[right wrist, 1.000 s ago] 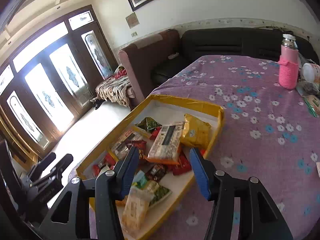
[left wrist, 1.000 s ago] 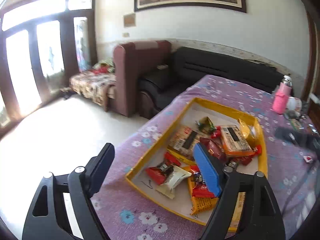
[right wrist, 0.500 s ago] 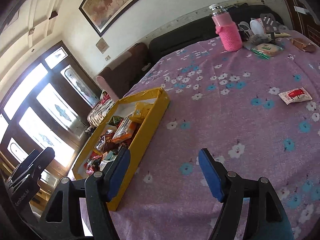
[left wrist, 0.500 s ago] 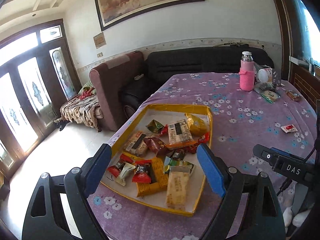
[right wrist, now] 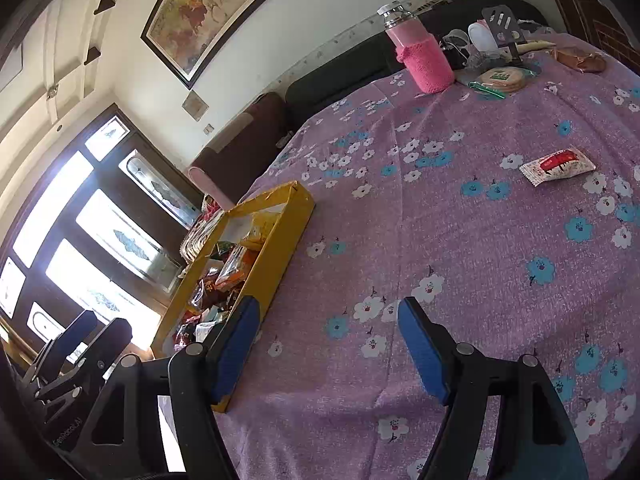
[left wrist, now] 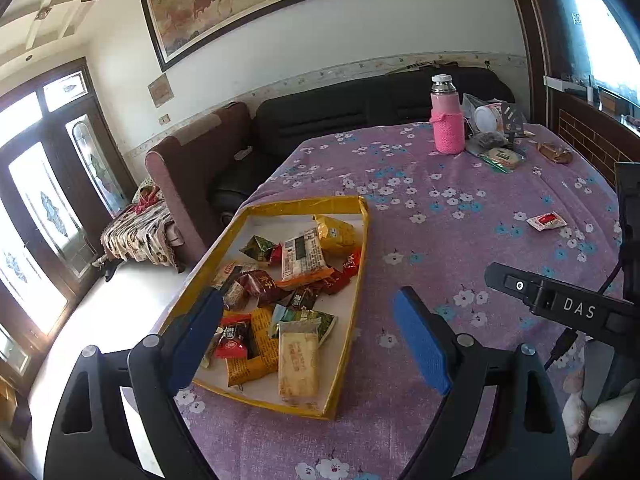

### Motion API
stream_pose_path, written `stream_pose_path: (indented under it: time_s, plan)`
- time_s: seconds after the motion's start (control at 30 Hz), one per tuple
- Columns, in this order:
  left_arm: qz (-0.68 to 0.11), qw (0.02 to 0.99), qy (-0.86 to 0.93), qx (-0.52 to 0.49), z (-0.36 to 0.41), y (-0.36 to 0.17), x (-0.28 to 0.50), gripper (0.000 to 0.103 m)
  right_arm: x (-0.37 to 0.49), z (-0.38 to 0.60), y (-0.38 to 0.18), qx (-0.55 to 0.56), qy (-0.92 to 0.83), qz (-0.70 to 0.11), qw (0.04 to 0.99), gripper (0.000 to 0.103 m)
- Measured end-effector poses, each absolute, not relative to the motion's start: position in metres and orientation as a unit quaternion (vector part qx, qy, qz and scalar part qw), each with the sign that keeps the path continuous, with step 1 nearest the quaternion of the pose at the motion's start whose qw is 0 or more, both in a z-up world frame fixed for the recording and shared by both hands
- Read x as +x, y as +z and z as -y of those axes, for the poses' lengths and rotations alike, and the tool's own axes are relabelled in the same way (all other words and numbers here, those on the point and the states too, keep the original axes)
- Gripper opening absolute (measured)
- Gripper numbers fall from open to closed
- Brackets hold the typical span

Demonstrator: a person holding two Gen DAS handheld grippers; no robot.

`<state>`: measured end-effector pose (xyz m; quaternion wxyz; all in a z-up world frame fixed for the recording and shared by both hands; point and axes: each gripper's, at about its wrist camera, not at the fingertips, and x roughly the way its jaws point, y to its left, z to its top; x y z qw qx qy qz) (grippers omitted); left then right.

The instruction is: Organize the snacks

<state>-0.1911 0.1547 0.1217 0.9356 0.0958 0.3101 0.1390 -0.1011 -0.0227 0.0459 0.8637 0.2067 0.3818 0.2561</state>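
My left gripper (left wrist: 308,336) hangs with blue-padded fingers (left wrist: 420,344) spread wide and empty over the shallow yellow cardboard tray (left wrist: 362,236) of wrapped snacks at lower centre. My right gripper (right wrist: 326,348) is equally wide, holding nothing, above the purple flowered table (right wrist: 440,216). A lone red-and-white snack packet (right wrist: 557,166) lies at upper right, well apart from the tray.

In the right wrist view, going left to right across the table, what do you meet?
Yellow tray → pink bottle → round green-labelled pack → red-and-white sachet.
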Motion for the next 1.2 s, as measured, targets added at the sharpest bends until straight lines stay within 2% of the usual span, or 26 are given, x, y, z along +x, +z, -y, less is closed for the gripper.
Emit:
stream_pose_path:
  time_s: [0.37,0.5,0.53,0.57,0.6,0.67,0.87,0.97,1.2]
  plan:
    - [-0.328,0.934,0.114,0.082,-0.155,0.107,-0.18,0.088,-0.093,0.018,0.034,0.2,0.248,-0.399,0.86,0.075]
    - [-0.25,0.961,0.11,0.053,-0.165,0.133,-0.203,0.088,-0.095,0.006,0.036,0.179,0.254,-0.399,0.863,0.075]
    - [-0.225,0.966,0.116,0.05,-0.167,0.143,-0.212,0.09,-0.097,0.001,0.038,0.17,0.257,-0.397,0.864,0.075]
    - [-0.212,0.968,0.123,0.048,-0.169,0.149,-0.218,0.099,-0.101,-0.006,0.04,0.155,0.264,-0.395,0.866,0.075]
    - [-0.202,0.97,0.129,0.045,-0.171,0.153,-0.223,0.103,-0.105,-0.016,0.043,0.137,0.273,-0.392,0.868,0.075]
    - [-0.187,0.975,0.118,0.031,-0.179,0.153,-0.232,0.103,-0.116,-0.038,0.045,0.105,0.297,-0.393,0.864,0.075]
    - [-0.248,0.961,0.115,-0.053,-0.221,0.12,-0.229,0.103,-0.154,-0.087,0.047,0.003,0.348,-0.386,0.854,0.075]
    - [-0.273,0.948,0.154,-0.061,-0.232,0.106,-0.229,0.103,-0.172,-0.104,0.045,-0.035,0.361,-0.38,0.851,0.074]
    - [-0.293,0.937,0.175,-0.077,-0.241,0.095,-0.236,0.103,-0.179,-0.104,0.041,-0.042,0.359,-0.385,0.849,0.074]
